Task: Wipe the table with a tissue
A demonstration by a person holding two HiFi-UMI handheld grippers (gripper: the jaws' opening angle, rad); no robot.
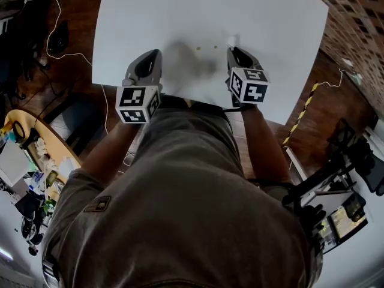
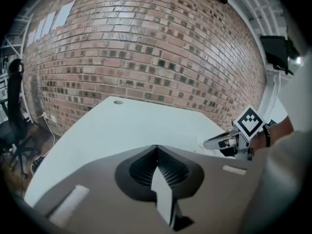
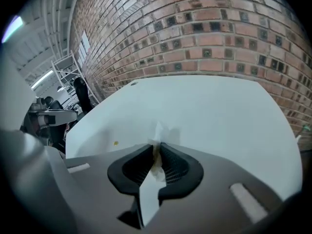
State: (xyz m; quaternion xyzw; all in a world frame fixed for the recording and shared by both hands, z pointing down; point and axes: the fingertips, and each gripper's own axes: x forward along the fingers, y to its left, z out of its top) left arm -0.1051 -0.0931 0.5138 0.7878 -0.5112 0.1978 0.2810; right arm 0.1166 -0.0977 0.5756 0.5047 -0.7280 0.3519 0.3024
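Over the near edge of the white table point(image 1: 264, 17), my right gripper point(image 1: 231, 49) is shut on a small white tissue point(image 1: 231, 39). In the right gripper view the tissue point(image 3: 159, 131) sticks out crumpled between the closed jaws of that gripper point(image 3: 157, 146), touching the tabletop point(image 3: 219, 111). A small yellowish spot point(image 3: 115, 143) lies left of it, and two tiny spots point(image 1: 200, 48) show between the grippers. My left gripper point(image 1: 157, 53) hovers at the near edge, shut and holding nothing point(image 2: 157, 149). From the left gripper view, the right gripper point(image 2: 226, 141) is seen at the right.
A brick wall point(image 2: 146, 48) rises behind the table's far side. A cable hole point(image 2: 118, 102) sits near the far edge. A black office chair point(image 2: 12, 126) stands left. Cables point(image 1: 72, 53), a cluttered round desk point(image 1: 36, 155) and a striped bar point(image 1: 300, 116) flank the table.
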